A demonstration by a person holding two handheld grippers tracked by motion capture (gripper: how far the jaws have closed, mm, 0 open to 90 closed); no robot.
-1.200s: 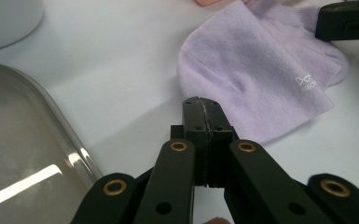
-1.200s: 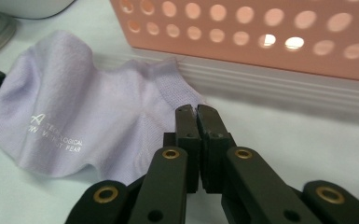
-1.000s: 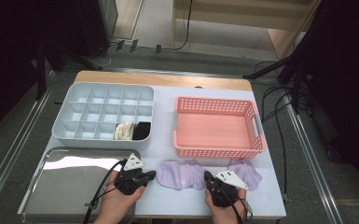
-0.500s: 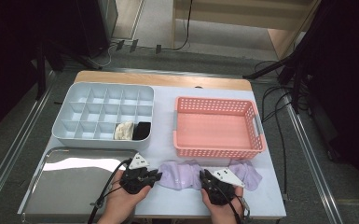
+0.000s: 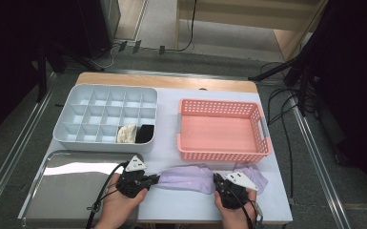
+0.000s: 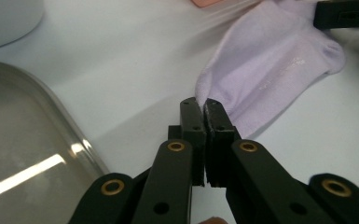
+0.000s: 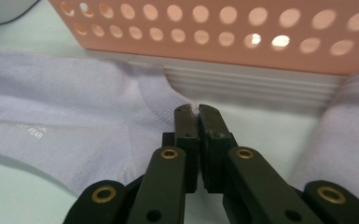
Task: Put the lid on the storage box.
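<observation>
Both my grippers' fingers pinched the lavender sock [image 5: 186, 177]: left gripper [image 5: 148, 180] at nine o'clock, right gripper [image 5: 216, 182] shifted in toward it from three, beginning the fold.

One overhead camera and two close gripper cameras, all on the same table.
The high view looks forward and down from above the person's side, taking in the whole white table [image 5: 171, 95]. The left gripper view rides low, close over the tabletop, and faces along its jaws across a lilac sock [image 6: 270, 70]. The right gripper view, just as near, faces the pink basket [image 7: 224, 32] wall. All three share that sock [image 5: 190, 177] [image 7: 65, 112].
</observation>
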